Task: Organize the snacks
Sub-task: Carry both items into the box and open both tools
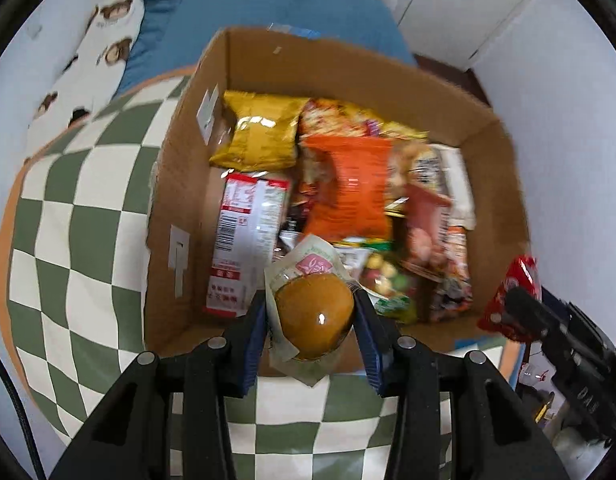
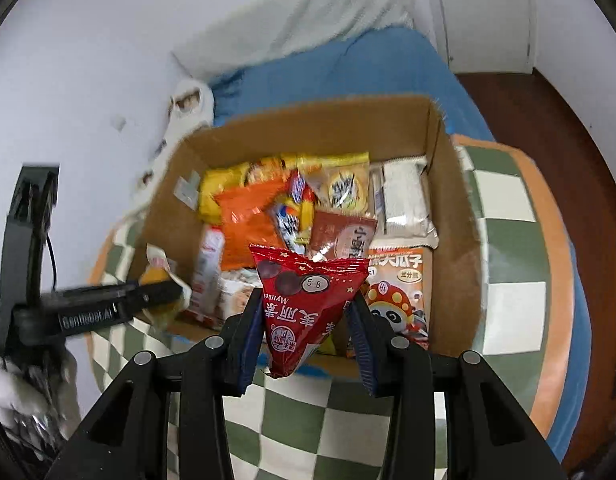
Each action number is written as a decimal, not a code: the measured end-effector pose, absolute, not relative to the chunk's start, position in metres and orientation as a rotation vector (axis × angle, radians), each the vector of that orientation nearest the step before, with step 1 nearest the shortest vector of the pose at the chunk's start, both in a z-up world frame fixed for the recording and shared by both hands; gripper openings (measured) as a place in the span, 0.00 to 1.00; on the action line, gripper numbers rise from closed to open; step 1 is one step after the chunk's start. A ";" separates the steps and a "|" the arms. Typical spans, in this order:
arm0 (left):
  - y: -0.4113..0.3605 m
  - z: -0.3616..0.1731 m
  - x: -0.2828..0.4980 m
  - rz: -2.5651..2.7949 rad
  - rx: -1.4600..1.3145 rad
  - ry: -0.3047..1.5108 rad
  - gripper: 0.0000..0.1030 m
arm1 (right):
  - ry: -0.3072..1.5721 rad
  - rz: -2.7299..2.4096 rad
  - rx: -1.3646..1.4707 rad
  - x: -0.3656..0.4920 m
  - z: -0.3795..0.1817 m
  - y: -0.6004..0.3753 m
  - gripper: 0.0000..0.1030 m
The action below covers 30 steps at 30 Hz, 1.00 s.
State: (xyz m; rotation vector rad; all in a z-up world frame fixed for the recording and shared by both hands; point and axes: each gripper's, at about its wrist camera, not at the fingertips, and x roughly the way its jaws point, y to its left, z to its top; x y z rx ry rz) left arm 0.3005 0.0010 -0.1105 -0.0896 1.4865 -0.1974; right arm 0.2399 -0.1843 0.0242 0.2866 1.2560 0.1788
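While the left tool (image 1: 313,320) is clamped on a wrapped round bun (image 1: 313,316), its blue pads press the clear wrapper from both sides, and a pink label with a white leaf design sits at the wrapper's far end. The bun hangs over the near edge of an open cardboard box (image 1: 387,68), which stands on a green-and-white checkered bench (image 1: 80,240). Inside lie a gold bag (image 1: 260,136), an orange bag (image 1: 355,188) with blurred print, and a red-and-white carton (image 1: 244,240) bearing a barcode and a large "13".

The right tool (image 2: 308,320) is clamped on a red triangular packet (image 2: 308,304), held just above the box's near wall. The packet reads "Mylikes" beside white Chinese characters, upside down in this view, with "58" in a small white oval. Beyond it an orange packet with a cartoon panda (image 2: 399,292) rests in the box's near right corner. The left tool's black arm carries raised lettering that is too blurred to read reliably. A blue bed (image 2: 367,68) lies behind the box.
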 end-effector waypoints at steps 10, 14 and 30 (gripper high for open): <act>0.010 -0.159 0.324 -0.159 -0.112 1.639 0.53 | 1.448 0.142 0.252 0.265 -0.031 -0.178 0.79; 0.007 -0.155 0.326 -0.162 -0.127 1.624 0.62 | 1.451 0.117 0.234 0.272 -0.030 -0.183 0.96; -0.017 -0.114 0.309 -0.113 0.024 1.452 0.96 | 1.378 -0.029 0.141 0.267 0.000 -0.197 0.98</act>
